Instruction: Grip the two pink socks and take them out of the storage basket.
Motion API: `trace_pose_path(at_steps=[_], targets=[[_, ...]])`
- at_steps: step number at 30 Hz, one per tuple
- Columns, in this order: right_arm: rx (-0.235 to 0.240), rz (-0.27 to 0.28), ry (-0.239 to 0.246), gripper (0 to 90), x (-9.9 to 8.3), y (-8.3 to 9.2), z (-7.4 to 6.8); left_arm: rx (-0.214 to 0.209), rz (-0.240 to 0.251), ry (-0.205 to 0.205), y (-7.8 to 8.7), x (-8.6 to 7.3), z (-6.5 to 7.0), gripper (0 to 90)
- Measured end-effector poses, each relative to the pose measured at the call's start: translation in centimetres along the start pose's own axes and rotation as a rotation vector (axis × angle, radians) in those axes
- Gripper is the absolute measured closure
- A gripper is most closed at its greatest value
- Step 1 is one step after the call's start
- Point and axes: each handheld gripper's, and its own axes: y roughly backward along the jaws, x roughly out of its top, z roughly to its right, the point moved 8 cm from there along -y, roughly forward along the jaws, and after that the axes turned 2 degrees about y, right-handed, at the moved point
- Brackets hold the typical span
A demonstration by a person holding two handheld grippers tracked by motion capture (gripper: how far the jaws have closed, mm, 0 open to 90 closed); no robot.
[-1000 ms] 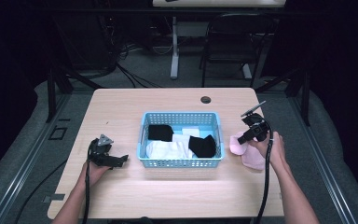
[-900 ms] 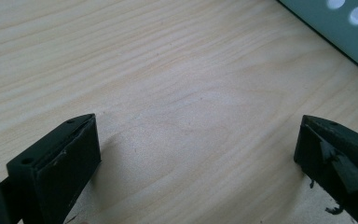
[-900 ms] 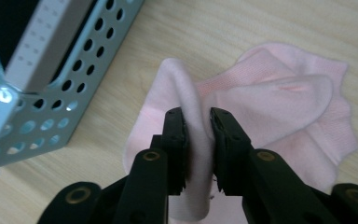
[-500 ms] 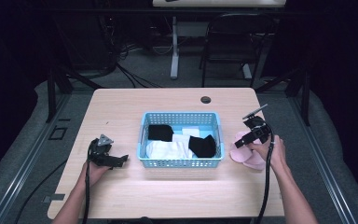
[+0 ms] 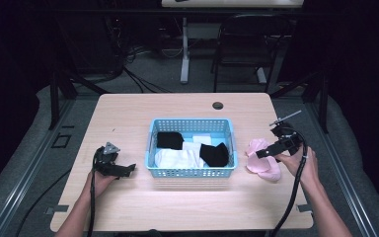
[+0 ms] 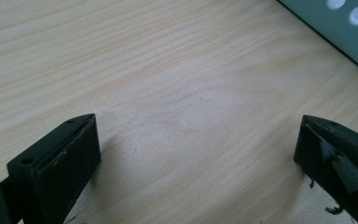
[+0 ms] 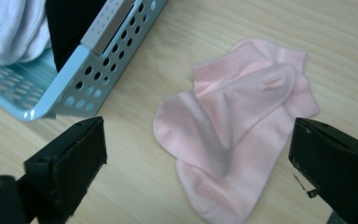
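Note:
A pair of pink socks (image 5: 261,159) (image 7: 235,128) lies flat on the table just right of the light blue basket (image 5: 151,148) (image 7: 93,70). My right gripper (image 5: 266,152) (image 7: 200,163) hovers over the socks, jaws wide open, nothing between them. The basket holds black socks (image 5: 213,154) and white socks (image 5: 177,158). My left gripper (image 5: 127,169) (image 6: 196,154) rests low over bare wood left of the basket, open and empty; the basket's wall (image 6: 340,28) shows at the upper right of its view.
The wooden table (image 5: 128,113) has a round cable hole (image 5: 217,105) at its far edge. A chair (image 5: 246,49) and desk legs stand on the floor behind. Cables trail from both grippers toward the front edge.
My right gripper has lowered and drawn back slightly over the pink socks, which now lie spread on the table. The left gripper has stayed still.

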Motion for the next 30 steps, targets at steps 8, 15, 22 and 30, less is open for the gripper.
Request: trace_pose_path(at_steps=[8,15,22,30], targets=[[-0.011,-0.001,0.025,1.7,-3.4,0.6,-1.1,0.004,0.000,0.001,0.0,0.0,0.0,0.2],[-0.018,-0.025,0.008,1.6,-7.0,-0.7,-1.4,0.002,0.000,0.002,0.0,0.0,0.0,0.2],[-0.048,-0.015,-0.015,2.9,-9.2,-1.9,-0.9,0.001,0.001,0.004,0.0,0.0,0.0,0.2],[-0.048,-0.056,-0.042,3.3,-10.0,-2.5,-0.1,0.002,0.002,0.004,0.0,0.0,0.0,0.2]])
